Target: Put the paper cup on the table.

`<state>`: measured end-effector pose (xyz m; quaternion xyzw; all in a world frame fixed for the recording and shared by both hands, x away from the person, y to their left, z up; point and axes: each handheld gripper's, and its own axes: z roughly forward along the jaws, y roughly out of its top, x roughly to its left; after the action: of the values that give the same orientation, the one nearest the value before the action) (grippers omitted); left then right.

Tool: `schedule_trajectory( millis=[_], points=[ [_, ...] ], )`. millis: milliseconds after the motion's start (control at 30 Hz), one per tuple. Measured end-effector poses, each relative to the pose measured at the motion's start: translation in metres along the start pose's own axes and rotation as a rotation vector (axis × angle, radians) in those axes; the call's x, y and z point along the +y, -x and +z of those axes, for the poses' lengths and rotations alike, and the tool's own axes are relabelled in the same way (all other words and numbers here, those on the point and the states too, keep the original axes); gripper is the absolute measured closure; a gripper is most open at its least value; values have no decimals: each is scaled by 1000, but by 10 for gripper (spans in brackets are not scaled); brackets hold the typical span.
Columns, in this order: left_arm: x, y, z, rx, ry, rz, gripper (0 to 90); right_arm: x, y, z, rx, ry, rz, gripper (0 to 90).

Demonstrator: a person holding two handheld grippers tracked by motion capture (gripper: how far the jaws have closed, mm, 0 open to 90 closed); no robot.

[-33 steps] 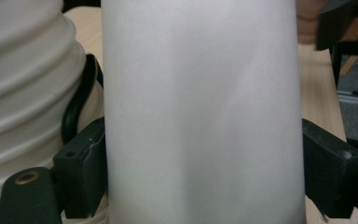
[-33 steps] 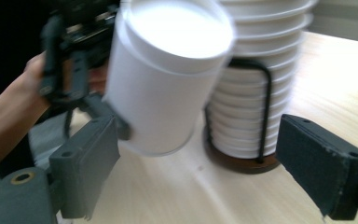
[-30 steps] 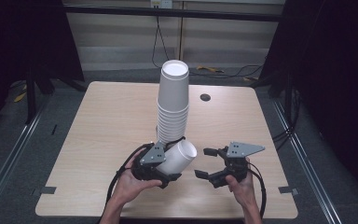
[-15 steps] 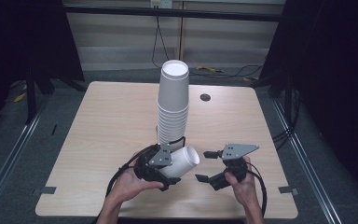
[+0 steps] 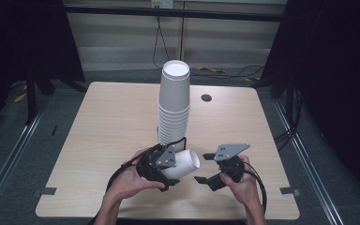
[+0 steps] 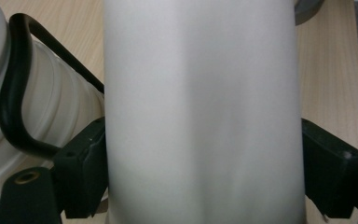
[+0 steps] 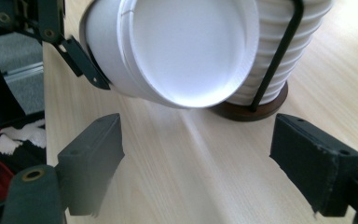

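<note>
Pale wooden table (image 5: 103,140) is sitting in a dark room, carrying a tall stack of white paper cups (image 5: 173,105) in a wire holder on a dark round base. Just in front of that stack, the left gripper (image 5: 168,164) is clamping a single white cup (image 5: 183,163) lying on its side between both jaws, its mouth pointing toward the right gripper (image 5: 210,168). The right gripper is hovering near the stack, just beside the cup's mouth without touching it, jaws spread wide and gripping nothing.
</note>
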<state>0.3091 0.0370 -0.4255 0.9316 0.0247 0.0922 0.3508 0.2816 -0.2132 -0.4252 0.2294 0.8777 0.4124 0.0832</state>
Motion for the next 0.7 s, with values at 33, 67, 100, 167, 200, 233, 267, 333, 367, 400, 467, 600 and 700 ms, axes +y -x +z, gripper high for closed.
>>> schedule_trajectory(
  millis=[33, 67, 100, 167, 200, 233, 267, 333, 367, 400, 467, 600, 700],
  points=[
    [0, 0, 0, -1, -7, -2, 152, 1, 2, 2, 39, -24, 11, 138],
    [1, 0, 0, -1, -13, 6, 152, 2, 3, 4, 65, -41, 16, 155],
    [2, 0, 1, -8, -20, 7, 152, 2, 3, 5, 69, -46, 11, 171],
    [3, 1, 1, -10, -26, 14, 151, 3, 2, 5, 55, -35, -3, 172],
    [3, 1, 2, -15, -32, 12, 152, 4, 2, 5, 56, -22, -2, 172],
    [4, 1, 3, -12, -53, 20, 152, 6, 3, 4, 65, -21, -4, 171],
    [4, 1, 3, -12, -53, 20, 151, 6, 3, 4, 65, -21, -4, 171],
    [5, 1, 4, -7, -76, 22, 152, 8, 4, 4, 76, -34, -13, 165],
    [5, 2, 5, -5, -77, 20, 152, 8, 4, 5, 79, -46, -23, 161],
    [5, 2, 6, -10, -82, 23, 151, 9, 4, 5, 78, -60, -26, 160],
    [7, 2, 7, -11, -90, 31, 152, 10, 5, 7, 85, -68, -36, 160],
    [10, 4, 12, -5, -121, 47, 152, 13, 8, 11, 119, -100, -46, 160],
    [12, 6, 13, 6, -133, 77, 152, 14, 9, 13, 130, -113, -41, 160]
  ],
)
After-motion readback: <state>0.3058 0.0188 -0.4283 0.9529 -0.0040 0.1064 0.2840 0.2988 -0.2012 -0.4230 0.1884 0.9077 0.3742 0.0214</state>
